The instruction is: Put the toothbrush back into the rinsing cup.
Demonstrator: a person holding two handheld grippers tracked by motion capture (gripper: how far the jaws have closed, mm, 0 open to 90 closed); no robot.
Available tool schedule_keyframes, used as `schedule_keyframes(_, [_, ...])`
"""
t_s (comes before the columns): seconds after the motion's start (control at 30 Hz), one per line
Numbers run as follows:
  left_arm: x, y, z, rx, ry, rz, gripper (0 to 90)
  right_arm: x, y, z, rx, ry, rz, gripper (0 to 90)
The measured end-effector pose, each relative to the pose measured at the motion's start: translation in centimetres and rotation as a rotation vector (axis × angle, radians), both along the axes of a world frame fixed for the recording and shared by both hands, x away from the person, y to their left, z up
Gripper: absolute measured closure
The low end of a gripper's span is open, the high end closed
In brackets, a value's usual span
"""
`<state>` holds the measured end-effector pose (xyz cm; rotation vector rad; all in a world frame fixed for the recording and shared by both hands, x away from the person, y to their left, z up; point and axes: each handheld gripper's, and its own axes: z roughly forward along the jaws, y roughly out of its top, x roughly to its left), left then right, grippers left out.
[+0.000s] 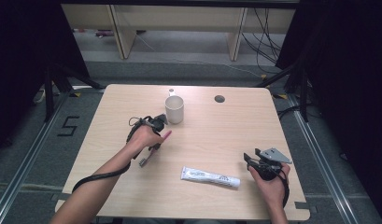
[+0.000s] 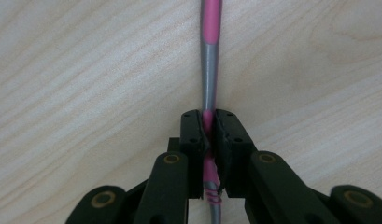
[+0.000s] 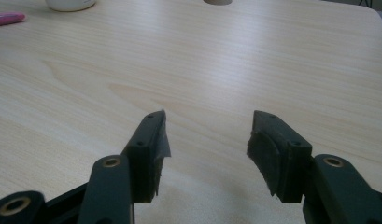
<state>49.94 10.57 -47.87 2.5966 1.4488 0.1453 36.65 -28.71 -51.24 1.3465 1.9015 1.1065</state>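
Left gripper view showed the left gripper [image 2: 208, 135] jaws clamped across the toothbrush [image 2: 210, 60], its handle running toward frame top; right gripper [image 3: 207, 140] jaws gaped empty.

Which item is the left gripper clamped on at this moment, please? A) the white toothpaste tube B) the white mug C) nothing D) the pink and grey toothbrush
D: in the left gripper view, the left gripper pinches the toothbrush handle between its pads.

White mug [image 1: 174, 109], white tube [image 1: 210, 177], pale wooden table [image 1: 216, 135], round hole [image 1: 219, 99]
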Motion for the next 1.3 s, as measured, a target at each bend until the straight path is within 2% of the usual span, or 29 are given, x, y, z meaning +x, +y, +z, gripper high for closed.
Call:
schedule_keyframes(0.13, [0.0,0.0,0.1,0.008,0.003,-0.012,82.1,0.0,0.0,0.0,-0.003,-0.004,0.001,46.5])
schedule_keyframes(0.23, [-0.1,0.2,-0.1,-0.001,-0.031,-0.029,82.3,0.0,0.0,0.0,0.003,-0.006,0.000,46.5])
schedule_keyframes(0.3, [-0.1,0.3,-0.1,-0.003,-0.038,-0.030,82.4,0.0,0.0,0.0,0.006,-0.002,-0.001,46.5])
schedule_keyframes(0.37, [-0.1,0.4,-0.1,-0.001,-0.034,-0.033,82.5,0.2,-0.2,0.0,-0.015,-0.016,0.015,46.5])
schedule_keyframes(0.4, [-0.1,0.4,0.0,-0.001,-0.031,-0.033,82.5,0.2,-0.2,0.0,-0.014,-0.015,0.015,46.5])
schedule_keyframes(0.43, [-0.2,0.4,0.0,-0.002,-0.038,-0.036,82.5,-0.1,0.1,0.0,0.010,0.011,-0.012,46.5])
schedule_keyframes(0.5, [-0.2,0.5,0.1,-0.006,-0.039,-0.038,82.5,0.2,-0.2,0.0,-0.017,-0.019,0.014,46.5])
schedule_keyframes(0.53, [-0.2,0.5,0.2,-0.002,-0.043,-0.049,82.5,0.2,-0.2,0.0,-0.016,-0.017,0.014,46.5])
schedule_keyframes(0.57, [-0.3,0.4,0.2,-0.014,-0.052,-0.032,82.5,0.1,-0.1,0.0,-0.009,-0.010,0.008,46.5])
schedule_keyframes(0.6, [-0.3,0.5,0.3,-0.009,-0.050,-0.040,82.5,-0.1,0.1,0.0,0.008,0.010,-0.011,46.5])
schedule_keyframes(0.67, [-0.3,0.6,0.5,-0.009,-0.049,-0.051,82.5,0.2,-0.3,0.0,-0.039,-0.036,0.015,46.5])
schedule_keyframes(0.7, [-0.4,0.6,0.5,-0.009,-0.059,-0.055,82.5,0.2,-0.3,0.0,-0.034,-0.032,0.011,46.5])
schedule_keyframes(0.73, [-0.4,0.6,0.7,-0.009,-0.052,-0.055,82.6,0.1,0.0,0.0,-0.003,-0.012,-0.001,46.5])
schedule_keyframes(0.77, [-0.4,0.7,0.7,-0.011,-0.052,-0.057,82.5,0.2,-0.2,0.0,-0.026,-0.028,0.009,46.5])
schedule_keyframes(0.83, [-0.5,0.7,0.8,-0.015,-0.054,-0.048,82.6,0.2,-0.3,0.0,-0.039,-0.036,0.015,46.5])
schedule_keyframes(0.87, [-0.5,0.8,0.8,-0.013,-0.067,-0.066,82.6,0.2,-0.3,0.0,-0.037,-0.032,0.014,46.5])
schedule_keyframes(0.93, [-0.5,0.9,1.0,-0.020,-0.069,-0.065,82.6,0.2,-0.3,0.0,-0.040,-0.036,0.014,46.5])
schedule_keyframes(0.97, [-0.5,1.0,1.1,-0.019,-0.069,-0.067,82.5,0.1,-0.1,0.0,-0.013,-0.014,0.001,46.5])
schedule_keyframes(1.13, [-0.6,1.4,1.7,-0.017,-0.070,-0.076,82.6,0.2,-0.2,0.0,-0.026,-0.025,0.013,46.5])
schedule_keyframes(1.17, [-0.7,1.4,1.7,-0.026,-0.079,-0.073,82.6,0.0,0.0,0.0,-0.002,-0.001,-0.009,46.5])
schedule_keyframes(1.23, [-0.7,1.7,2.0,-0.022,-0.093,-0.099,82.6,0.2,-0.1,0.0,-0.014,-0.013,0.009,46.5])
schedule_keyframes(1.27, [-0.9,1.7,2.0,-0.033,-0.097,-0.078,82.6,0.2,-0.2,0.0,-0.018,-0.015,0.012,46.5])
schedule_keyframes(1.3, [-0.9,2.0,2.1,-0.032,-0.114,-0.100,82.6,0.2,-0.1,0.0,-0.016,-0.015,0.011,46.5])
